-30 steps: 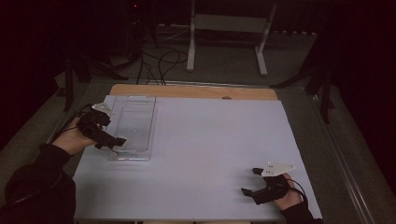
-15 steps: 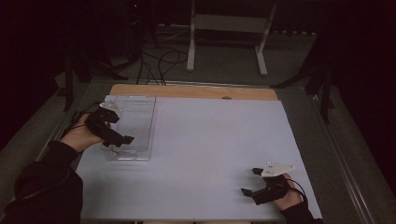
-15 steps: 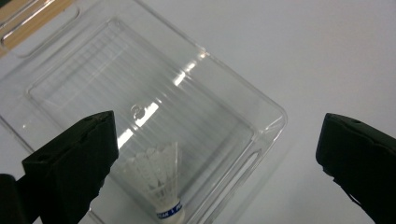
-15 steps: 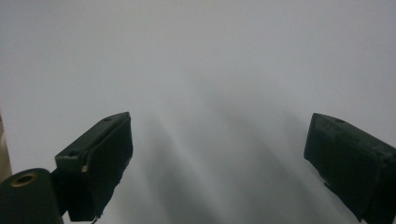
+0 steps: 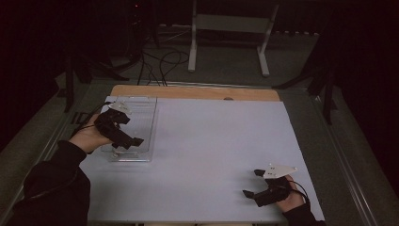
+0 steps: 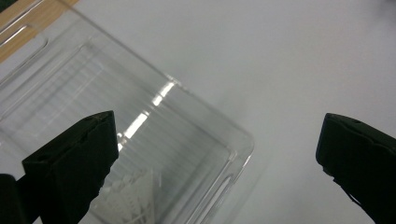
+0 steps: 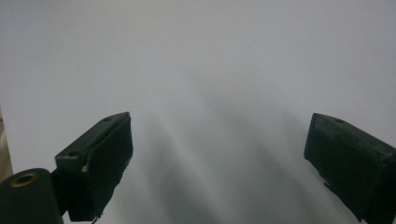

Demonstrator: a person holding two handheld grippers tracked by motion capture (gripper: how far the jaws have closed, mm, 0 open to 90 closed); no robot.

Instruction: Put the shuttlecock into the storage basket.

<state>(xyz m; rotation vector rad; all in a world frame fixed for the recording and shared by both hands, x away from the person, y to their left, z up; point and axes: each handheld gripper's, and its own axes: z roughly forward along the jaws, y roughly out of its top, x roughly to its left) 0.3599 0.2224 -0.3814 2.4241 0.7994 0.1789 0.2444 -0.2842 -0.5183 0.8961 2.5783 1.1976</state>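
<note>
Worktop (image 5: 211,141) from above: we count one clear tray (image 5: 134,129) at its left, under the left hand-held gripper (image 5: 129,141), and the right hand-held gripper (image 5: 251,183), jaws apart, well away. Left gripper view: jaws wide, tray below. Right gripper view: jaws wide over white sheet.

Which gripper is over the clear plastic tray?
The left gripper, open above the clear plastic tray; the right gripper hovers over bare white table cover.
</note>
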